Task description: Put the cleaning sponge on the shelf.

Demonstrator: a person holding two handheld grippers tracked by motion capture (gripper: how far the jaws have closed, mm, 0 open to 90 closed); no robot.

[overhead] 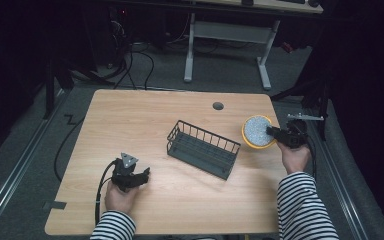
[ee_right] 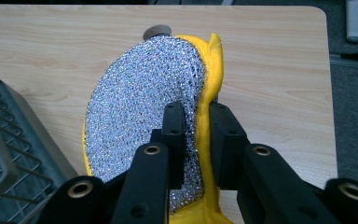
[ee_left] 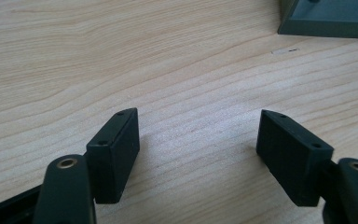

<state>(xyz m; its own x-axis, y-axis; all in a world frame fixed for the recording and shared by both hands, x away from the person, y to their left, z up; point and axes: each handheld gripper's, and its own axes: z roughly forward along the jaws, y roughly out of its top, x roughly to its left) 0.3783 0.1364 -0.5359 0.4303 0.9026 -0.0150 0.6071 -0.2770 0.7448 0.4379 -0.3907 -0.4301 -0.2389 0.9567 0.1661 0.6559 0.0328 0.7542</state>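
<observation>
Yellow sponge (ee_right: 144, 135) edge clamped, right gripper (ee_right: 196, 140)

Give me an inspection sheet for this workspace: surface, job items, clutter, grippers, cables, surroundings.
Surface: light wooden table, round grommet hole near the far edge.
Job's things: dark wire basket mid-table, nothing seen inside; round yellow sponge with a silver mesh face, at the right.
Clutter: nothing seen.
Grippers: left gripper open over bare wood; right gripper shut on the sponge's edge.
Cables: black cable trails from the left gripper; more cables on the floor beyond.
Surroundings: dark room, grey floor, white desk frame behind.
</observation>
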